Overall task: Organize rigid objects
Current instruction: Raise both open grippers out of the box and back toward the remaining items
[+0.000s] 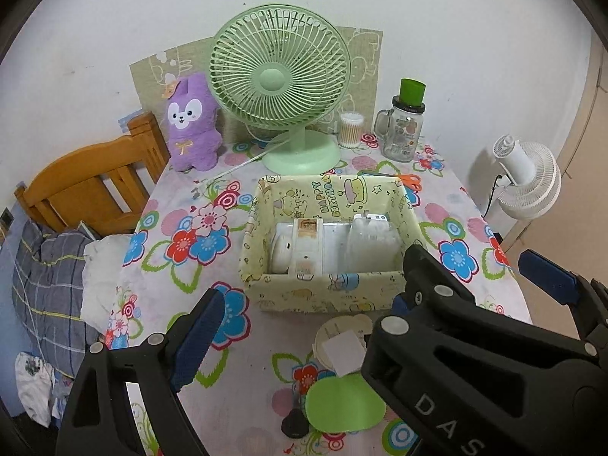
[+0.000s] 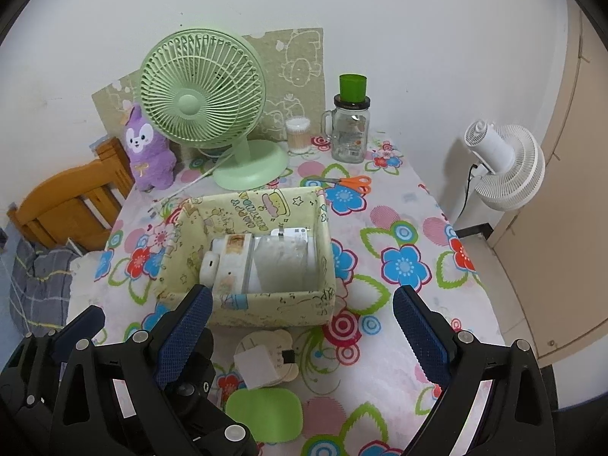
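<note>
On the flowered tablecloth (image 1: 182, 228), at nine o'clock of centre, nothing needs tidying. The pale yellow cartoon-print storage box (image 1: 323, 292) sits at the centre and already holds white packaged items (image 1: 300, 243). Toward six o'clock lie the loose pieces: a white square charger plug (image 1: 344, 353) on a cream round pad (image 1: 342, 328), touching a flat green oval lid (image 1: 344, 406).

The left gripper (image 1: 304, 288) stands wide open and holds nothing. The right gripper (image 2: 300, 326) is likewise spread and empty.

I judge the plug comes next: approach steeply and close across its flat sides (not the prongs).

The right wrist view shows the orange-handled scissors (image 2: 353, 184) whole at one o'clock of the box. The left wrist view shows them partly hidden by the box.
</note>
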Tool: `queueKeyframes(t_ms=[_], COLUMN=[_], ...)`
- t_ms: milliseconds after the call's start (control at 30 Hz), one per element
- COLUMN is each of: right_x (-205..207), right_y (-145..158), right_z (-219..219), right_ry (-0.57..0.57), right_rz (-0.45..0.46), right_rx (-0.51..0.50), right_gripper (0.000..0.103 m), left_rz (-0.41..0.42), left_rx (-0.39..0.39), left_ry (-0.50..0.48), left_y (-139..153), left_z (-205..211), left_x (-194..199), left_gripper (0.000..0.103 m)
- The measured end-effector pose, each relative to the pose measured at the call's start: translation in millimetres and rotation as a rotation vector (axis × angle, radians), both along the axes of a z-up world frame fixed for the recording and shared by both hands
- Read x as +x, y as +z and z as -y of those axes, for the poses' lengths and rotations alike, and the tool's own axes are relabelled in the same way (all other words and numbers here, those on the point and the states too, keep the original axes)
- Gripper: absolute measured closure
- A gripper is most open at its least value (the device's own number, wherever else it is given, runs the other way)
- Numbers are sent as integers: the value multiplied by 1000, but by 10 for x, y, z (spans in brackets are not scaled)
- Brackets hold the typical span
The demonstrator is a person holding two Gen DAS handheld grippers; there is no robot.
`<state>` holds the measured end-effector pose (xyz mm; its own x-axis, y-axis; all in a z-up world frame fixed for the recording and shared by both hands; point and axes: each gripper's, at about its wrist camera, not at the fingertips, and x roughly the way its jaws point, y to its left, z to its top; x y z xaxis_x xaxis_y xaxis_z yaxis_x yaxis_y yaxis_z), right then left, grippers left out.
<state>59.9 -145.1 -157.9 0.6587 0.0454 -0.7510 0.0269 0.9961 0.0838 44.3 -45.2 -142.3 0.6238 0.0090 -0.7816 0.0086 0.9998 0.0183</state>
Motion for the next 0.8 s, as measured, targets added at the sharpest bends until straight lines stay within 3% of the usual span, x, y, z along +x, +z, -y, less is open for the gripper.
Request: queueKeyframes(t_ms=[800], right_x=[-404], right_y=[-77], right_z=[-84], right_ry=[60], right_rz=[-12], right_rx=[7], right_gripper=[5], left_rz=[-6], left_rx=[4], left_ry=[-7], left_y=[-60], left_z=[-59], left_x=[-412], left_gripper=[12])
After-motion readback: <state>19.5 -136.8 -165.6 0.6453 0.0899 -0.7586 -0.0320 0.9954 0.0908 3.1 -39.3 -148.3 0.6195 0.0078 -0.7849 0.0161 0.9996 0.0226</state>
